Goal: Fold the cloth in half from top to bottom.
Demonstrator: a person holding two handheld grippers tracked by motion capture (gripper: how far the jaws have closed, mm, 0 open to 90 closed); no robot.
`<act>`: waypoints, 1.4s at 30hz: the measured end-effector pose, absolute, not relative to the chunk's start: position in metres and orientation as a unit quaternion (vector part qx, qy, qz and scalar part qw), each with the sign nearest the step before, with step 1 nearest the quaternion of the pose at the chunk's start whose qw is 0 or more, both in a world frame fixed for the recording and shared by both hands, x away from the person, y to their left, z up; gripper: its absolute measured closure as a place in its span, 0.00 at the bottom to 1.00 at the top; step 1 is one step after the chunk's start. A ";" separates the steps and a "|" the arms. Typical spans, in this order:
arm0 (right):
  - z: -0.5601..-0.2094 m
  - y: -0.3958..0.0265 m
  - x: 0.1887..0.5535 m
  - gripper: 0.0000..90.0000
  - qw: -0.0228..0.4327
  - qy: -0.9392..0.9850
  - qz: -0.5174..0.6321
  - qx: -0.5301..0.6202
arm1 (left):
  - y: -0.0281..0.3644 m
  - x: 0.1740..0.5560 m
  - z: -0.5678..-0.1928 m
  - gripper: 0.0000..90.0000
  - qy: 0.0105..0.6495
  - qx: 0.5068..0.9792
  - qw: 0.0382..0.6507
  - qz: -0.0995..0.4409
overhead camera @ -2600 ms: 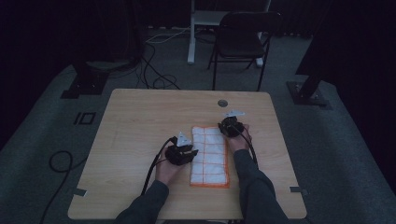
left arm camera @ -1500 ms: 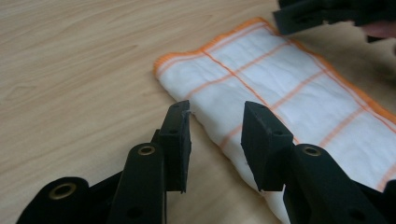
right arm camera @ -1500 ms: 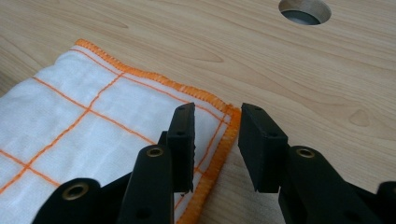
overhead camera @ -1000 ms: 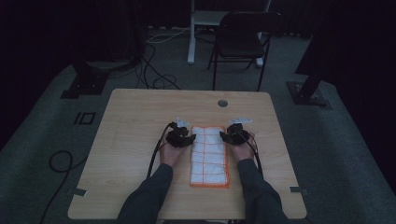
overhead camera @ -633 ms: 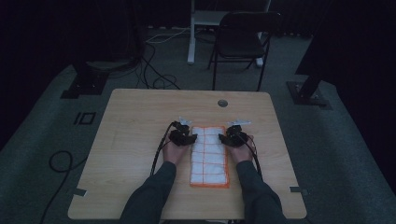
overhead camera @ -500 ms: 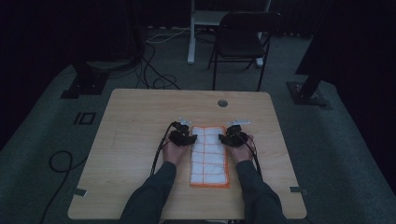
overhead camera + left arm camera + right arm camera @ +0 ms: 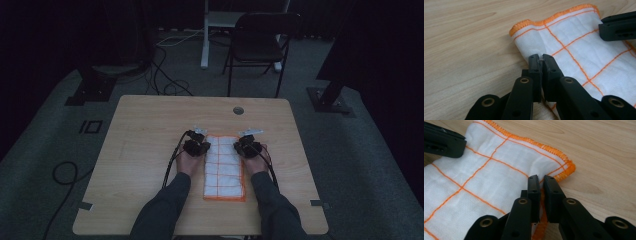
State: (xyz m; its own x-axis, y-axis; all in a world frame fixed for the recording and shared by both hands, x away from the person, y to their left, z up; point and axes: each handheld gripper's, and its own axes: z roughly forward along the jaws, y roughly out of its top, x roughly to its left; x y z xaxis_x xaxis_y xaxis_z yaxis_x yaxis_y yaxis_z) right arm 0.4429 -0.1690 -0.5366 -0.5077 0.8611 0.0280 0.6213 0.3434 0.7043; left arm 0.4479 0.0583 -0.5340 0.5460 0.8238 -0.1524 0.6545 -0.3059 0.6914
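A white cloth (image 7: pixel 224 170) with orange grid lines and an orange hem lies flat on the wooden table (image 7: pixel 150 130). My left gripper (image 7: pixel 205 142) sits at the cloth's left edge near its far corner. Its jaws have just been closing, and they are now shut on a pinch of cloth (image 7: pixel 579 50) at the tips (image 7: pixel 540 58). My right gripper (image 7: pixel 242 142) sits at the opposite edge. Its jaws have also just been closing, and its tips (image 7: pixel 541 180) are shut on the orange hem of the cloth (image 7: pixel 486 177).
A round grommet hole (image 7: pixel 238 110) lies in the table beyond the cloth. A folding chair (image 7: pixel 260 45) stands behind the table, with stand bases (image 7: pixel 90 90) and cables on the floor. Each gripper view shows the other gripper's black jaw (image 7: pixel 619 26) (image 7: pixel 441 142) over the cloth.
Both hands have come level with each other at the cloth's far end, one on each side edge. In the last half second they barely shifted.
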 end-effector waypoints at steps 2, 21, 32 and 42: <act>-0.535 -0.169 0.444 0.94 0.182 0.799 0.340 0.462 | 0.060 0.448 -0.532 0.97 0.462 0.798 0.370 0.117; -0.514 -0.178 0.429 0.94 0.184 0.781 0.391 0.452 | 0.070 0.432 -0.506 0.97 0.438 0.794 0.404 0.124; -0.504 -0.183 0.398 0.94 0.179 0.792 0.399 0.427 | 0.075 0.401 -0.496 0.96 0.414 0.796 0.424 0.123; -0.502 -0.185 0.371 0.93 0.168 0.802 0.401 0.410 | 0.080 0.367 -0.494 0.96 0.398 0.802 0.432 0.111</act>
State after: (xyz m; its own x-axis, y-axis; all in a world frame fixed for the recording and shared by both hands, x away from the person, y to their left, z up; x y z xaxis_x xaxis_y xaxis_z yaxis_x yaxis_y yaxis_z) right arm 0.3705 -0.1850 -0.5016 -0.6068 0.7926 0.0590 0.5230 0.3423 0.7806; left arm 0.3674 0.0802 -0.4941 0.6590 0.7336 -0.1658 0.5415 -0.3099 0.7815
